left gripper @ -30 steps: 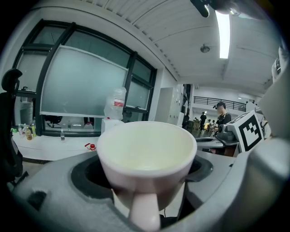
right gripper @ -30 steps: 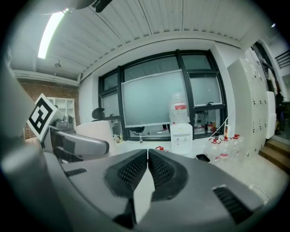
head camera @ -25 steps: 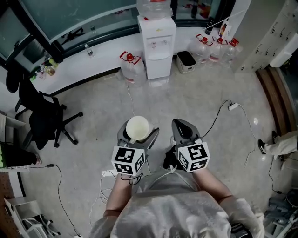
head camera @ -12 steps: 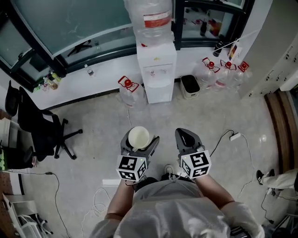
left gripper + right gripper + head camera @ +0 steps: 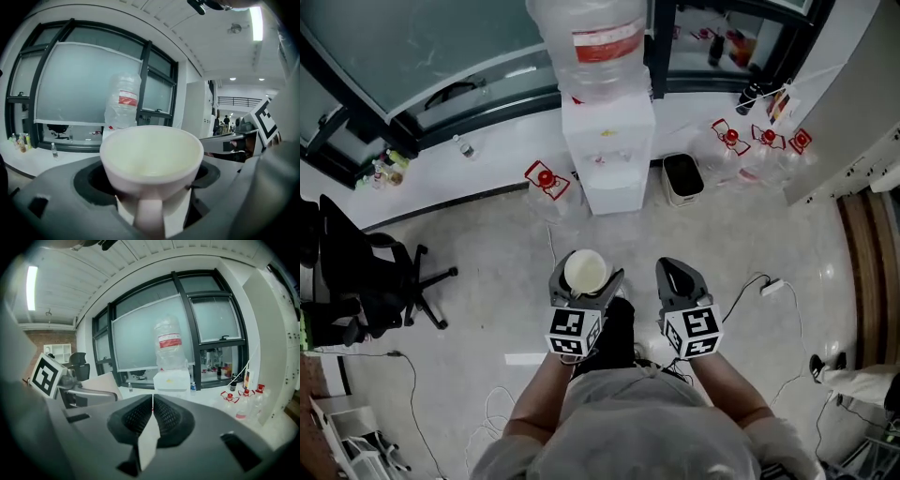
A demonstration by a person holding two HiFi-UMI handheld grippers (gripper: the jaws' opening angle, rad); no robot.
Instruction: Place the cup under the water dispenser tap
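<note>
A white cup [image 5: 585,271] [image 5: 151,168] sits upright and empty in my left gripper [image 5: 584,280], whose jaws are shut on it, handle toward the camera. My right gripper [image 5: 679,277] [image 5: 153,409] is shut with nothing between its jaws, level with the left one. The white water dispenser [image 5: 607,150] [image 5: 171,381] with a clear bottle [image 5: 592,42] [image 5: 122,107] on top stands ahead against the window wall, some way beyond both grippers. Its taps [image 5: 601,160] are small on the front face.
Spare water bottles with red caps [image 5: 757,148] stand right of the dispenser, another bottle [image 5: 546,184] to its left, and a dark bin [image 5: 682,176] beside it. A black office chair [image 5: 366,281] is at the left. Cables [image 5: 764,286] trail over the floor.
The dispenser has drawn nearer and larger in the head view as the person walked toward it. Both grippers keep their pose, the cup still held in the left one.
</note>
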